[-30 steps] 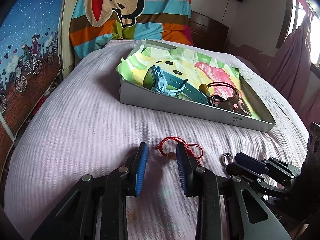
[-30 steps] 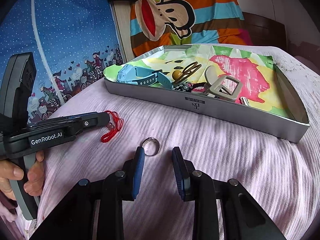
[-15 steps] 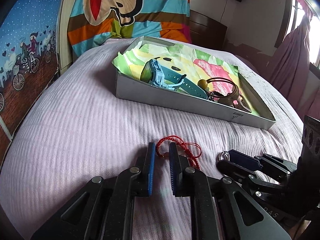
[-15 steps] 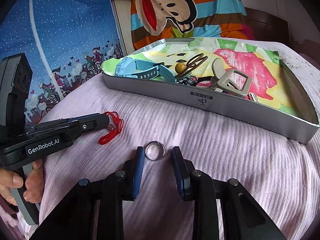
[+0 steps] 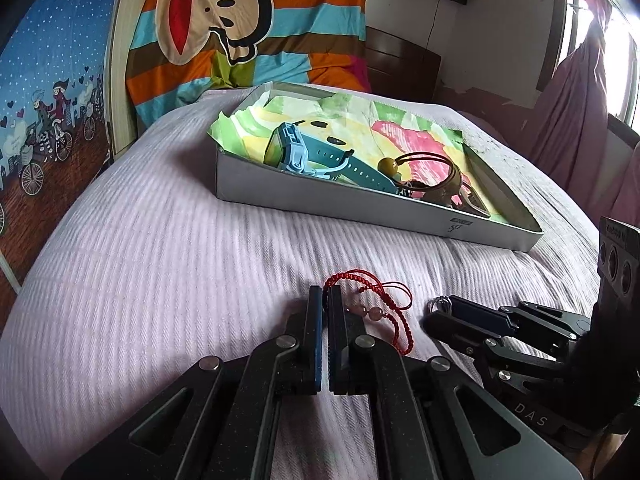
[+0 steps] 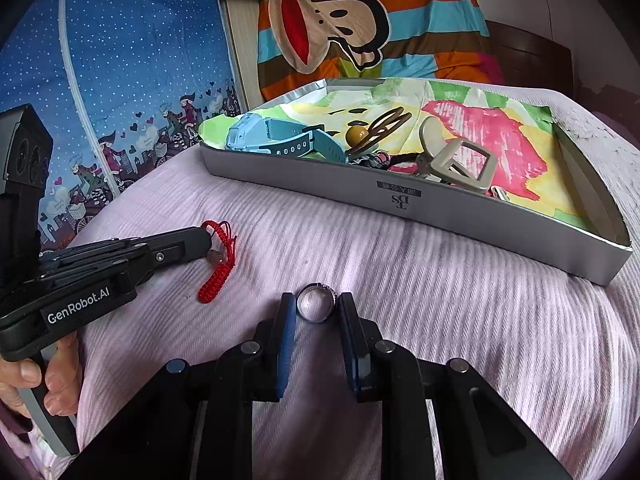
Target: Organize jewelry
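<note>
A red cord bracelet point(image 5: 374, 300) with pale beads lies on the pink bedspread. My left gripper point(image 5: 325, 294) is shut on its near loop; the bracelet also shows in the right wrist view point(image 6: 218, 264), trailing from that gripper point(image 6: 206, 240). A silver ring point(image 6: 316, 303) lies on the bed between the tips of my right gripper point(image 6: 316, 308), which is open around it. The ring also shows in the left wrist view point(image 5: 438, 303) at the right gripper's tip. A grey tray point(image 5: 360, 206) beyond holds a blue watch point(image 5: 308, 154) and other jewelry.
The tray point(image 6: 440, 204) has a colourful paper lining and also holds a yellow bead point(image 6: 358, 135), brown hoops and a grey buckle point(image 6: 460, 164). A striped monkey pillow point(image 6: 360, 32) leans at the headboard. A blue wall mural point(image 6: 120, 80) is on the left.
My left gripper has closed on the red bracelet's loop. My right gripper has moved forward so the ring sits between its fingertips.
</note>
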`<state>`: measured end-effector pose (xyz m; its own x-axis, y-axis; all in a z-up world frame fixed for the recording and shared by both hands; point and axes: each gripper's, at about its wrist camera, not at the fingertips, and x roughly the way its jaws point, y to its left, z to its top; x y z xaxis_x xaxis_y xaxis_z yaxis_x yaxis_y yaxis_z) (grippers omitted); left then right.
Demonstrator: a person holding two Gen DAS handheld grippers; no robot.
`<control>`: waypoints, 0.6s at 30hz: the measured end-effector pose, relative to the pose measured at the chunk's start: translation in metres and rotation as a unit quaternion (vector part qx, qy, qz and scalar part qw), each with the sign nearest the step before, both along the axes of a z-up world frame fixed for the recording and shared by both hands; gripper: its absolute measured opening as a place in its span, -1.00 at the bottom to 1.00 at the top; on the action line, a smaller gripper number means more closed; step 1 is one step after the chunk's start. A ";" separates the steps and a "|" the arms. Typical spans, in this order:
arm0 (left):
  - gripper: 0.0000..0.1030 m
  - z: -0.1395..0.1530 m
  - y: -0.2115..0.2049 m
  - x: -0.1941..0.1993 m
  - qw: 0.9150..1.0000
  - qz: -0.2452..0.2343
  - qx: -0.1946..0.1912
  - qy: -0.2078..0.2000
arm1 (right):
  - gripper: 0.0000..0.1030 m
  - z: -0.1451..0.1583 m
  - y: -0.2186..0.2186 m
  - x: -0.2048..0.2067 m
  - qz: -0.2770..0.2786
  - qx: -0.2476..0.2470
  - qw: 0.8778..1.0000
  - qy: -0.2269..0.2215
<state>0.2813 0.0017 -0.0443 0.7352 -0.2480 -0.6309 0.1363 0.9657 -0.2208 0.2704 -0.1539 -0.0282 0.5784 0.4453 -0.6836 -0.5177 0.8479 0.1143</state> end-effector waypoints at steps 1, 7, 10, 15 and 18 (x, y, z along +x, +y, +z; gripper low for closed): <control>-0.99 0.000 0.000 -0.001 1.000 0.001 0.000 -0.001 | -0.60 0.000 0.000 0.000 0.000 0.001 1.000 0.000; -0.99 0.003 -0.007 0.002 1.000 0.006 0.025 0.004 | -0.61 0.005 -0.002 -0.008 -0.007 0.005 1.000 -0.025; -0.99 0.007 -0.015 0.000 0.999 0.006 0.047 -0.003 | -0.61 0.008 -0.005 -0.009 -0.011 0.011 0.999 -0.034; -0.99 0.022 -0.026 -0.009 0.998 0.006 0.054 -0.029 | -0.61 0.016 -0.016 -0.013 -0.023 0.038 0.998 -0.052; -0.99 0.030 -0.032 -0.011 0.997 0.001 0.062 -0.038 | -0.61 0.023 -0.023 -0.017 -0.038 0.053 0.996 -0.065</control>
